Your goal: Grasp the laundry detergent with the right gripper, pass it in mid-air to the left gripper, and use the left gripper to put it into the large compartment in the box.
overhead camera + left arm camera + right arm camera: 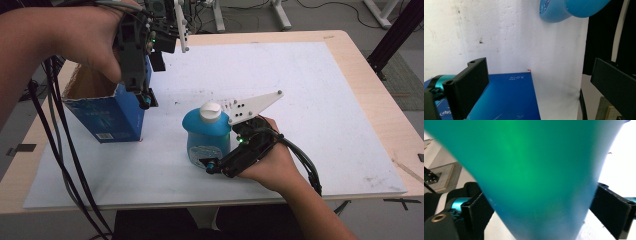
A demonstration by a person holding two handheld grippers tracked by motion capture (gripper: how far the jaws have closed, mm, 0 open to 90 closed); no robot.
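Bottle: a blue bottle point(207, 136) with a white cap point(210, 111) stands upright at the centre of the high view, on a white board point(300, 100) that covers the worktop point(372, 95).
Right tongs: the right tongs point(214, 159) come in from the lower right of the high view and sit around the bottle's lower body. In the right gripper view the bottle point(531, 170) fills the gap between the two black jaws, both pads against its sides: a grasp on the bottle.
Right hand: the hand point(267, 162) holds the tool low, near the board, just right of the bottle.
Left tongs: the left tongs point(145, 97) hang at the upper left of the high view, pointing down over the open blue box point(107, 115). In the left gripper view the jaws stand wide apart with nothing between them: released.
Box: it stands left of the bottle, apart from it, on the board's left part.
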